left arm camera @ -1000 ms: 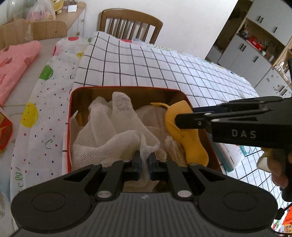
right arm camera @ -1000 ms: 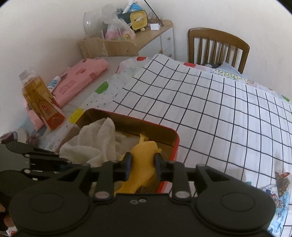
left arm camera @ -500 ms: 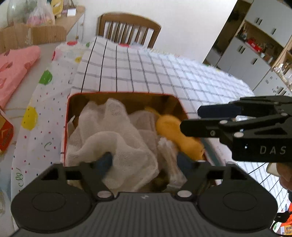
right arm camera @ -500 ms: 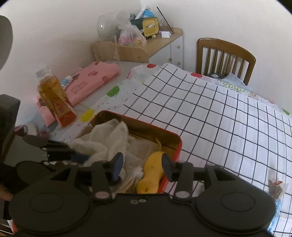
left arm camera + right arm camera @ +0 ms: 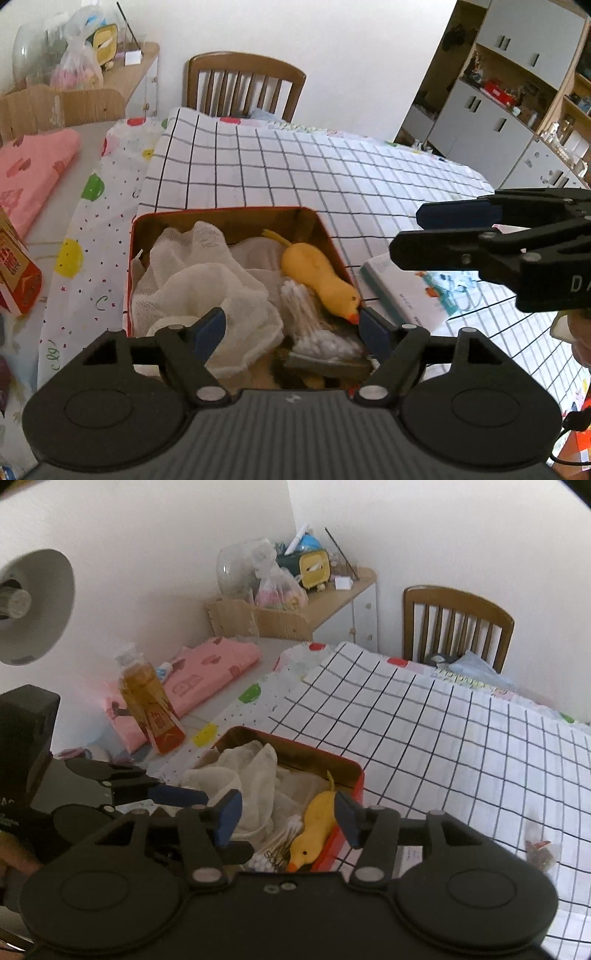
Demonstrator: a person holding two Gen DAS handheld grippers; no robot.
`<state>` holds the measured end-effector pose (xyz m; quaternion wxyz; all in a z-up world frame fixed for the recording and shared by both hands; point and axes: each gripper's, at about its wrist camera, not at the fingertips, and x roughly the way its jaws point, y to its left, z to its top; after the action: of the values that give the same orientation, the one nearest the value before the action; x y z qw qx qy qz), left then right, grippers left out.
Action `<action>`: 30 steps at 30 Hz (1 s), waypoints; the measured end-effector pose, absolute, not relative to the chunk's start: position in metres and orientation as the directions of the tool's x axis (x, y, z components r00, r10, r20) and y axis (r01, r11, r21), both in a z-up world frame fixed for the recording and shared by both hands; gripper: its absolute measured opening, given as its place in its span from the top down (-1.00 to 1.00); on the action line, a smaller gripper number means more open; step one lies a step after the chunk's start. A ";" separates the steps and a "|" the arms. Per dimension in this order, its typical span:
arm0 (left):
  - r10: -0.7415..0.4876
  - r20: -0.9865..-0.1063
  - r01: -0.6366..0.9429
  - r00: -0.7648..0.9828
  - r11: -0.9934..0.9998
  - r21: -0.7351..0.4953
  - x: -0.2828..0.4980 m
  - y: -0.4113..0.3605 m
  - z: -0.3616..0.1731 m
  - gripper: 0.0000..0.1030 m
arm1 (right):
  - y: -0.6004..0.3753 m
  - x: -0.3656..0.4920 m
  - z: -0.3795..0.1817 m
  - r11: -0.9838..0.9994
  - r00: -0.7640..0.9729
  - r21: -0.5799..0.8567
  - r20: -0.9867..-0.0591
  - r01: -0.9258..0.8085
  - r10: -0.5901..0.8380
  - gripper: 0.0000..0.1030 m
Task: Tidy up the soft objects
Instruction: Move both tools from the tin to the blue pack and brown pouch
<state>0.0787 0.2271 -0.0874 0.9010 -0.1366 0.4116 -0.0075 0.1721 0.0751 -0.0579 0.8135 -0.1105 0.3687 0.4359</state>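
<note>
The left gripper (image 5: 291,328) hangs over the near end of a red tin box (image 5: 130,258), jaws wide apart with nothing between the pads. The right gripper (image 5: 286,821) hovers over the same box, its jaws opening and empty, the rubber duck (image 5: 314,832) lying free below them.

Inside the box, white gauze cloth (image 5: 195,280) fills the left half in loose crumpled folds. The yellow rubber duck lies along the right wall, orange beak toward the near end, thin tail toward the far wall. A bundle of cotton swabs (image 5: 314,332) sits beside its head.

The gauze looks very light and limp; a pinch on any raised fold would likely lift it, though it may drag and snag on neighbours. The duck appears soft and squashy, probably smooth-skinned, and is best taken across its thick body, not the tail.

Beyond the box, a grid-patterned cloth (image 5: 295,166) covers the table, with a booklet (image 5: 406,291) just right of the box, a bottle of amber liquid (image 5: 147,705) to its left and a wooden chair (image 5: 243,85) at the far end.
</note>
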 end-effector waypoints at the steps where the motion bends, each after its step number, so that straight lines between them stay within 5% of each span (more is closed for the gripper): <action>1: -0.124 -0.734 -0.097 0.668 0.963 -0.250 0.077 0.225 -0.084 -0.54 | 0.071 0.171 -0.055 0.595 0.350 0.144 -0.691 -0.791 0.633 -0.12; 24: -0.139 -0.627 0.029 0.766 0.983 -0.182 0.103 0.081 -0.039 -0.67 | -0.082 0.187 -0.025 0.639 0.424 0.157 -0.627 -0.753 0.654 -0.54; 30: -0.105 -0.620 0.023 0.778 0.990 -0.138 0.123 0.038 -0.043 -0.98 | -0.119 0.205 -0.027 0.656 0.437 0.159 -0.628 -0.738 0.644 -0.61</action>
<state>0.1230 0.0375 -0.0427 0.9408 -0.0611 0.3317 -0.0340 0.2049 -0.1192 -0.0265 0.8448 -0.0696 0.3382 0.4088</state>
